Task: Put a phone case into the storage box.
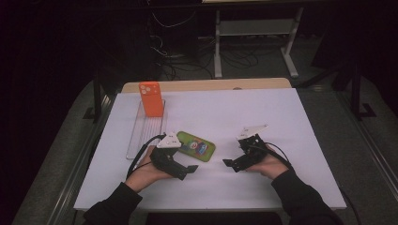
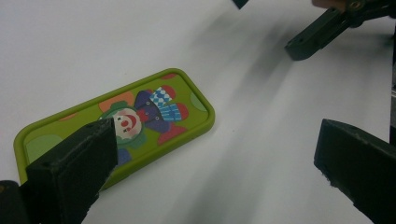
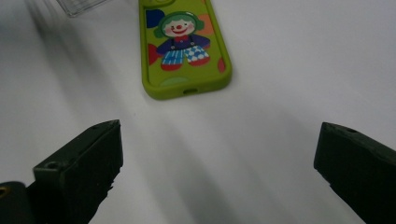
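Note:
A green phone case (image 1: pixel 196 146) with a clown picture lies flat on the white table (image 1: pixel 263 112), between my two grippers. My left gripper (image 1: pixel 187 171) rests just in front of the case's near left end, held in the left hand. In the left gripper view its jaws (image 2: pixel 217 140) stand wide open, the left one just over the case (image 2: pixel 116 126) and apart from it. My right gripper (image 1: pixel 234 152) is to the right of the case, and the left gripper view shows it (image 2: pixel 322 32) farther off. Its jaws (image 3: pixel 219 135) are open and empty, with the case (image 3: pixel 182 46) lying ahead of them.
An orange phone case (image 1: pixel 151 99) stands upright at the far end of a clear plastic rack (image 1: pixel 145 129) on the table's left side; a corner of that rack (image 3: pixel 79 5) shows ahead of the right gripper. Bare table lies to the right and far side. Dark floor with cables lies beyond.

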{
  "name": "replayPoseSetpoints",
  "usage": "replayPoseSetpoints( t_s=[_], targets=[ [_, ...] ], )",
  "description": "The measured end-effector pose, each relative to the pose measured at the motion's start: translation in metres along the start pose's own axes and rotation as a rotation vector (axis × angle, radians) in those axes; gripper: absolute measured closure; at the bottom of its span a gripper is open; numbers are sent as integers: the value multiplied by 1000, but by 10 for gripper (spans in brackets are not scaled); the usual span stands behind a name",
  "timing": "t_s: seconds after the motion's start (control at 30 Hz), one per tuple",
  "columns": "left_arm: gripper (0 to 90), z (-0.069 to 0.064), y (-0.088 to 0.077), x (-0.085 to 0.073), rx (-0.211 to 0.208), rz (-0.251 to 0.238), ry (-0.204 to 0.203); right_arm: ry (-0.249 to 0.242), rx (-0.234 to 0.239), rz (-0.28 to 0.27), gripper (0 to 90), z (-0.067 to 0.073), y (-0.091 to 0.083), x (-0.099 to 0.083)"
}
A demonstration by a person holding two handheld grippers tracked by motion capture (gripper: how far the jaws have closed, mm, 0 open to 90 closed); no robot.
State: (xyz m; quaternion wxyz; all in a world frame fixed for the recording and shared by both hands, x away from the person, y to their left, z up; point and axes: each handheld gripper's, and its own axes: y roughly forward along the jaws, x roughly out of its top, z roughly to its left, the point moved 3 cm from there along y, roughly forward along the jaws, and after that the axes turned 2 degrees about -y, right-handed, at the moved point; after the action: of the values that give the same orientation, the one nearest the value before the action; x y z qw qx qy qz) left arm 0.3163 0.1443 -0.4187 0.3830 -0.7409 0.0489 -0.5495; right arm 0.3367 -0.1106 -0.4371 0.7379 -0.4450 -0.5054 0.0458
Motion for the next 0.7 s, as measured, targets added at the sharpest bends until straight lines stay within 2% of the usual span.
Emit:
replayPoseSetpoints(
  t_s=[0.4, 0.5, 0.6, 0.7],
  targets=[
    [0, 0, 1, -1, -5, -1, -6, -69, 39, 32, 5, 10, 51, 46],
    [0, 0, 1, -1, -7, -1, -6, -87, 52, 54, 7, 14, 62, 53],
    [0, -2, 2, -1, -11, -18, -30, -116, 55, 84, 7, 16, 72, 59],
    [0, -1, 2, 0, -12, -13, -17, -148, 46, 98, 7, 16, 80, 63]
  ],
)
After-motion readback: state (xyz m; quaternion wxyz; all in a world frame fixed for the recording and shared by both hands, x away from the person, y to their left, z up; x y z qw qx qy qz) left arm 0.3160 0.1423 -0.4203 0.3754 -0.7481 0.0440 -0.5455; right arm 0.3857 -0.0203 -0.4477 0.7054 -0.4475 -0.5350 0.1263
